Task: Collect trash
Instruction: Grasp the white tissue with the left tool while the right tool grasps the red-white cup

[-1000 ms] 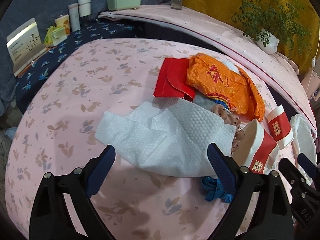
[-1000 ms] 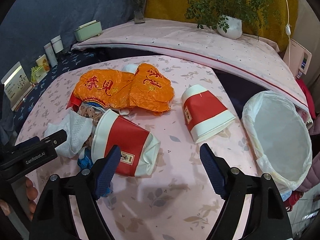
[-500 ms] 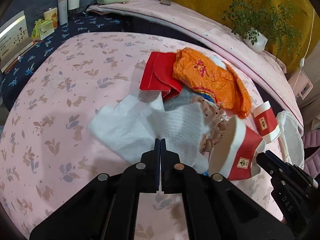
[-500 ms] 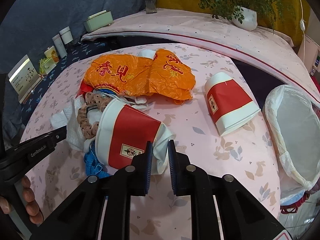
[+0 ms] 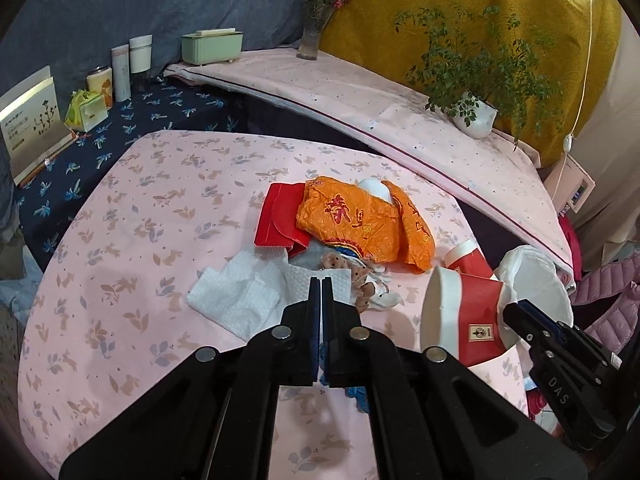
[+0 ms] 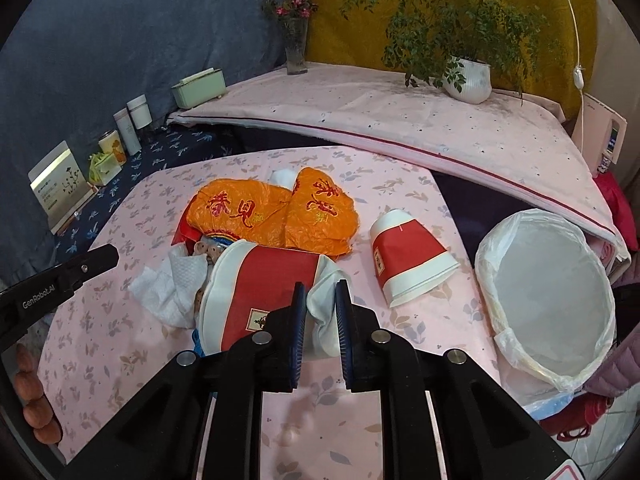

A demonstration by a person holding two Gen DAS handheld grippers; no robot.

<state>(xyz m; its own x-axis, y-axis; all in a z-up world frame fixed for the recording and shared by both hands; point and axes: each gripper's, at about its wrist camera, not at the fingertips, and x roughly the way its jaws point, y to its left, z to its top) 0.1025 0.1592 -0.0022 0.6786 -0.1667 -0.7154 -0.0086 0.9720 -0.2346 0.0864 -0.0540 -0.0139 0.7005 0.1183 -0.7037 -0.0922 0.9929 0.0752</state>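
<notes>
Gripping the crumpled white rim of a red paper cup [image 6: 276, 292], the right gripper [image 6: 321, 304] has its 2 fingers clenched on that rim, and the cup lies tipped on its side with its base toward 10 o'clock. In the left wrist view the same cup [image 5: 464, 320] sits at 3 o'clock of the left gripper [image 5: 321, 292], whose fingers are pressed together; whether they pinch anything cannot be told. Its tips are over the near edge of the white tissue [image 5: 240, 300], which lies spread on the pink table [image 5: 132, 240].

Beyond the tissue, at 12 o'clock, a red envelope [image 5: 280, 220] lies partly under an orange bag [image 5: 360, 224], and a small brown frilly item [image 5: 352, 272] sits between bag and tissue. A scrap of blue [image 5: 358, 394] shows beneath the left gripper.

In the right wrist view a 2nd cup [image 6: 412, 256] lies on its side at 1 o'clock, apart from the held cup, with the orange bag [image 6: 276, 212] at 11 o'clock. A bin [image 6: 552, 292] lined with a white bag stands just off the table edge at 3 o'clock. A potted plant [image 6: 468, 80] and a vase [image 6: 296, 48] stand on the far ledge.
</notes>
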